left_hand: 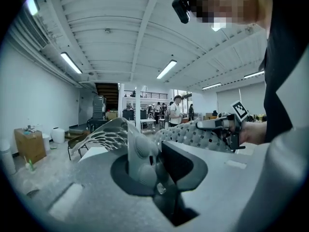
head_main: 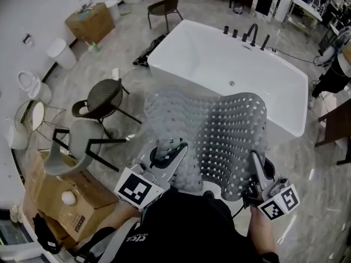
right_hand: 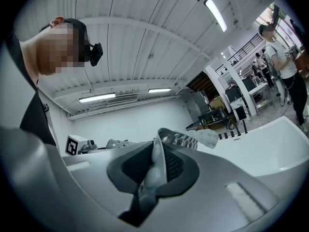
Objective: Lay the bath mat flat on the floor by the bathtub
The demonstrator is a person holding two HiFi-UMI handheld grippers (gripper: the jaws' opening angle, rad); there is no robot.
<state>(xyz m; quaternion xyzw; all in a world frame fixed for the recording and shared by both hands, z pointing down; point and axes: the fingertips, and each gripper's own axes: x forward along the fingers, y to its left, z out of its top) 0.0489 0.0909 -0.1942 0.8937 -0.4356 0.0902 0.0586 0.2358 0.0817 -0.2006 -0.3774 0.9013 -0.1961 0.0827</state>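
Note:
A grey perforated bath mat (head_main: 219,130) hangs in the air, spread between my two grippers, in front of the white bathtub (head_main: 230,64). My left gripper (head_main: 167,158) is shut on the mat's near left edge. My right gripper (head_main: 256,166) is shut on its near right edge. In the left gripper view the mat (left_hand: 190,134) stretches from the left gripper (left_hand: 145,161) across to the right gripper (left_hand: 219,124). In the right gripper view a fold of the mat (right_hand: 188,140) stands pinched in the right gripper (right_hand: 157,170), with the tub (right_hand: 270,144) beyond.
Two dark chairs (head_main: 101,100) stand on the marble floor (head_main: 137,37) to the left. Cardboard boxes (head_main: 60,201) lie at the lower left. Black taps (head_main: 249,34) sit on the tub's far rim. A person (head_main: 334,64) stands at the right edge.

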